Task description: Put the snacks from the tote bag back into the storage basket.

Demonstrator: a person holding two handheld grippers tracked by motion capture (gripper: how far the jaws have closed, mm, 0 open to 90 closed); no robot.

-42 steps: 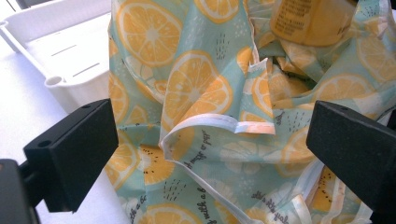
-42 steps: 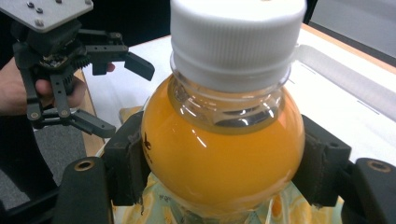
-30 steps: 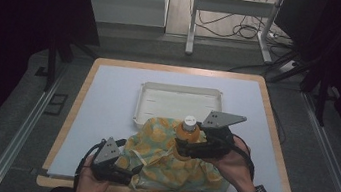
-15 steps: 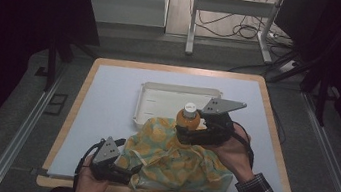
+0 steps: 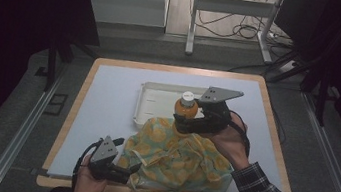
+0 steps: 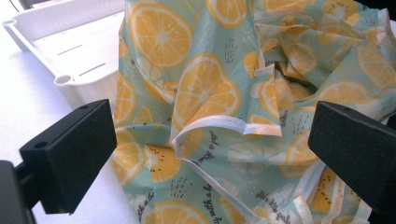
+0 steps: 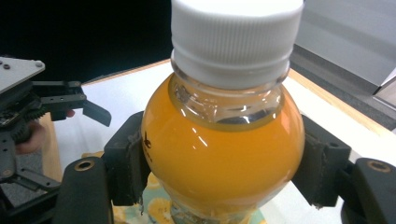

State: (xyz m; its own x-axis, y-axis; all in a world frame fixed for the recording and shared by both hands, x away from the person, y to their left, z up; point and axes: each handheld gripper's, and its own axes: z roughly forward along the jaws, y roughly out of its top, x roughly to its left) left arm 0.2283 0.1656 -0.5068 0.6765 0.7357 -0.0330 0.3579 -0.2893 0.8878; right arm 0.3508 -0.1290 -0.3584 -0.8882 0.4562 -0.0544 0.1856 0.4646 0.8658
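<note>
My right claw [image 5: 181,120] is pinching the orange juice bottle [image 5: 186,107] around its round body; in the right gripper view both black pads press on the sides of the bottle [image 7: 223,154], and the white cap [image 7: 236,37] stands upright above them. In the high view the bottle hangs at the far edge of the lemon-print cloth [image 5: 177,162], just in front of the near wall of the white tray [image 5: 143,103]. I cannot tell if its bottom touches the cloth or is already free of it.

My left claw [image 5: 134,170] rests low at the near left corner of the cloth. In the left gripper view its jaws stand spread wide, with a folded hem of the cloth [image 6: 224,126] between them but not gripped.

I judge the step in hand is carrying the bottle away from the cloth, probably toward the tray. The next move calls for keeping the bottle upright and the grip firm, because the round body can slip. The left claw may need to close on the hem, so the cloth stays on the tabletop [image 5: 107,97].
</note>
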